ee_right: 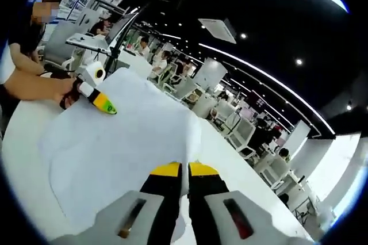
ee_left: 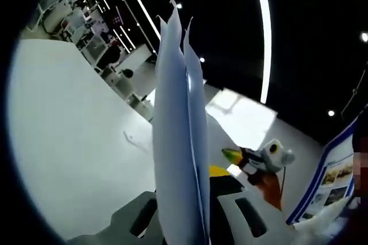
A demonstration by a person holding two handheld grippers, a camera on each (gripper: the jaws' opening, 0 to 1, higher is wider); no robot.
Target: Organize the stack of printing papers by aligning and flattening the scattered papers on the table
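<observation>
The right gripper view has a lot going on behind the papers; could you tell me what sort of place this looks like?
Probably a large open-plan office: rows of desks with chairs, seated people, and long ceiling light strips.

Left gripper (ee_left: 184, 222) at 6 o'clock, jaws closed on a stack of papers (ee_left: 179, 141) standing on edge, rising from the jaws toward 12 o'clock, top corners slightly splayed. White table (ee_left: 69, 141) spreading from 7 to 10 o'clock behind the sheets. Right gripper (ee_left: 253, 161) at 4 o'clock, yellow-green tip pointing toward the papers, near them but apart. Poster board (ee_left: 330, 179) with blue edge at 4 o'clock, far right. Long ceiling lights (ee_left: 263, 32) at 1 o'clock.
</observation>
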